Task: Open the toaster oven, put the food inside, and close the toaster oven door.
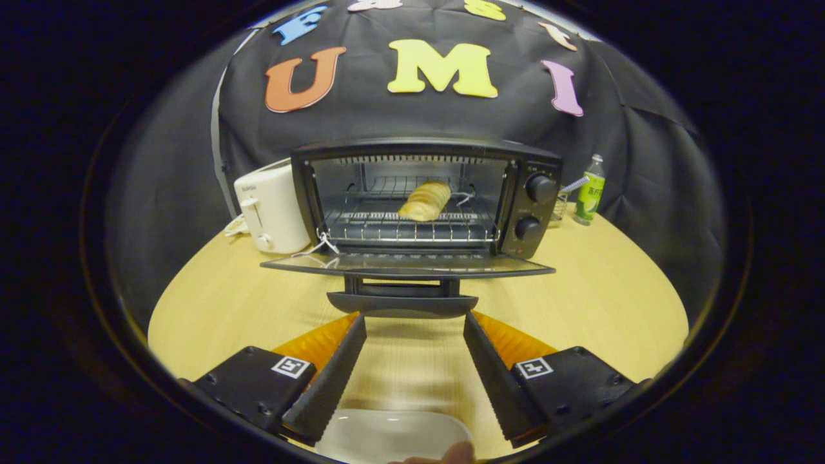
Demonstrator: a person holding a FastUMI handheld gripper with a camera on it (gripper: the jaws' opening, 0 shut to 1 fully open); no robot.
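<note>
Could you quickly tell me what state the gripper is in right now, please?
Gripper: open, holding nothing; its fingers sit just short of the handle of the lowered toaster oven door.

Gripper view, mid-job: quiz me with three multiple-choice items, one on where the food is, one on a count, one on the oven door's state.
1. Where is the food?
A. on the rack inside the oven
B. on the white plate
C. between the fingers

2. How many knobs does the oven have on its front panel?
A. one
B. two
C. four

3. How is the door?
A. shut
B. down and open
C. taken off

Key: 1 A, the food lies on the wire rack behind the open door. 2 B, two round knobs sit one above the other. 3 B, the door lies flat with its handle just ahead of the open gripper.
</note>
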